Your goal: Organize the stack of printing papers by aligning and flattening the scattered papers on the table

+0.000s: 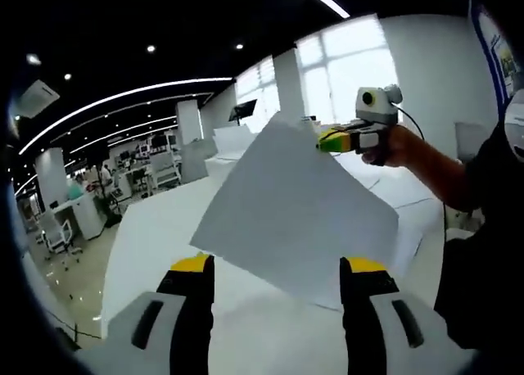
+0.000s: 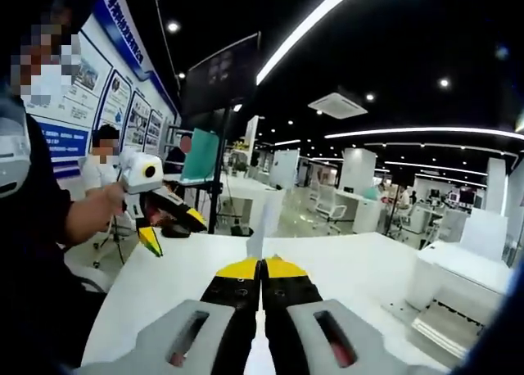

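A white sheet of paper [image 1: 295, 203] hangs tilted in the air above the white table [image 1: 164, 228]. My right gripper [image 1: 323, 139], held by a hand, is shut on the sheet's upper corner. My left gripper [image 1: 278, 265] stands open just below the sheet, its yellow-tipped jaws wide apart and holding nothing. In the right gripper view the right gripper [image 2: 262, 268] is shut, and the sheet [image 2: 264, 219] rises edge-on from between its tips. There the left gripper [image 2: 173, 230] shows at the left over the table [image 2: 352, 268], open. More white papers [image 1: 409, 191] lie flat on the table behind.
A white printer [image 2: 458, 301] sits at the table's right end. A dark monitor on a stand [image 2: 221, 72] rises beyond the far edge. A person's arm and dark sleeve [image 1: 479, 178] are close on the right. Another person [image 2: 102, 166] sits by the poster wall.
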`<act>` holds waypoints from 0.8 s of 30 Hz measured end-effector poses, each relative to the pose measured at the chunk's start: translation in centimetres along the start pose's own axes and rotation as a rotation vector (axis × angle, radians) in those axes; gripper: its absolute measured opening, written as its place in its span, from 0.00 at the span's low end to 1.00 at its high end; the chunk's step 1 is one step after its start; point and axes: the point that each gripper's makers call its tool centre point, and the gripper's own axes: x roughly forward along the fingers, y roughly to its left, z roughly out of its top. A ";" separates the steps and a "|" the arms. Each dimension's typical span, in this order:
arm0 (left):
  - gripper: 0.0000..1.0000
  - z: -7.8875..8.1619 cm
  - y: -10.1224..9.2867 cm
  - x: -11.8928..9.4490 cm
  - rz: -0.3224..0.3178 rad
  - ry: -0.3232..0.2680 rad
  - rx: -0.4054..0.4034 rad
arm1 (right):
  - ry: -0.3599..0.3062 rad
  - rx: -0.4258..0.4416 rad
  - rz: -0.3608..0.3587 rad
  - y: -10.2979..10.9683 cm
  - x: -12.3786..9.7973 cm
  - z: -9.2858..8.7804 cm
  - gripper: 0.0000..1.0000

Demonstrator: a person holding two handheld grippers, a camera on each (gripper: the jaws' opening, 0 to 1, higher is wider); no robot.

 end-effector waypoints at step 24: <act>0.69 5.2 -0.9 2.0 -0.065 0.028 0.177 | 0.000 -0.046 0.066 1.9 -3.8 3.1 0.00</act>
